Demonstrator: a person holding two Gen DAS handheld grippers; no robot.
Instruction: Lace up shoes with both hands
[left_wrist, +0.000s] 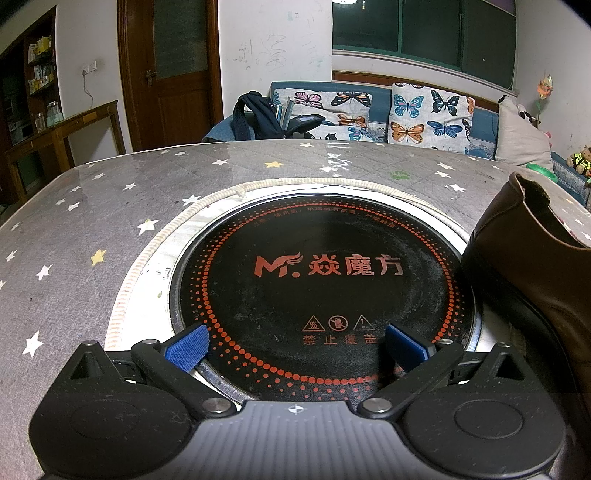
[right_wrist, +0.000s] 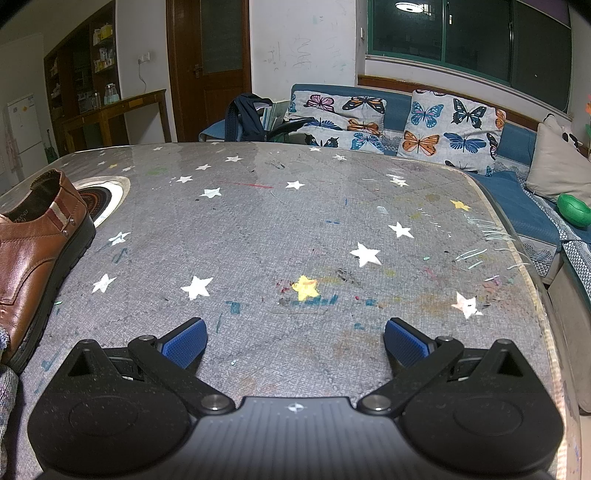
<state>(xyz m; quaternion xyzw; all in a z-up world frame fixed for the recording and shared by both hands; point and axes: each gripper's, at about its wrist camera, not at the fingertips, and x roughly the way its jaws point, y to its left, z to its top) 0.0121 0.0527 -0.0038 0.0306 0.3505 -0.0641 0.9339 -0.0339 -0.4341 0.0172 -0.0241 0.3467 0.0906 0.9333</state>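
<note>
I take the brown leather shoe (right_wrist: 33, 254) as my landmark, since everything I do next turns on where it lies from each claw. It stands upright on its black sole on the grey star-printed table cover (right_wrist: 295, 236), partly over the rim of the round black hotplate (left_wrist: 325, 280) set into the table. From my left gripper (left_wrist: 295, 345) the shoe (left_wrist: 535, 266) is off to the right, near, with its heel collar rising at the edge of the view; from my right gripper (right_wrist: 294, 341) it is off to the left, running along that edge with the heel and its striped tab at the far end and the vamp coming back toward me. So the shoe sits between my two claws, its long axis lying roughly fore and aft, heel away from me, and neither claw points at it: the left one faces the hotplate, the right one bare cover on the side away from the shoe. Both claws stand wide apart with nothing between the blue pads (left_wrist: 186, 349), and both are well clear of the leather. I cannot see any lace or eyelets from here; the front of the shoe is cut off in both views. My judgement is that lacing has not begun and that both claws must swing inward toward the shoe, the left to its right and the right to its left. I cannot say which is nearer.
</note>
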